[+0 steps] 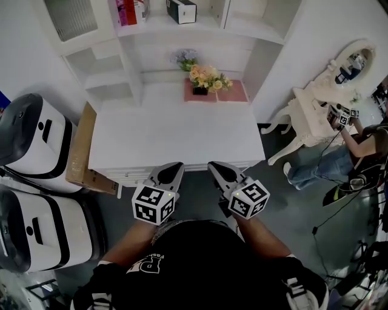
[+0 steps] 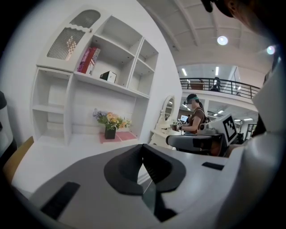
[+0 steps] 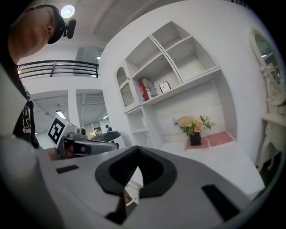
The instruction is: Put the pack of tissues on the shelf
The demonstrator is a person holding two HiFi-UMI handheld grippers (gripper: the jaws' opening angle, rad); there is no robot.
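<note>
A small black and white box (image 1: 182,11), possibly the pack of tissues, stands on the upper shelf (image 1: 159,25) next to red books (image 1: 129,11). The same box (image 2: 108,76) shows on that shelf in the left gripper view, and far off in the right gripper view (image 3: 164,86). My left gripper (image 1: 172,167) and right gripper (image 1: 216,166) hang side by side just off the front edge of the white desk (image 1: 170,136). Both are shut with nothing between the jaws. In their own views the left gripper (image 2: 143,148) and right gripper (image 3: 136,151) show closed tips pointing at the shelf unit.
A vase of flowers (image 1: 206,79) stands on a pink mat (image 1: 233,92) at the back of the desk. A cardboard box (image 1: 82,151) and two white machines (image 1: 30,139) are at the left. A white dressing table (image 1: 312,115) and a seated person (image 1: 357,148) are at the right.
</note>
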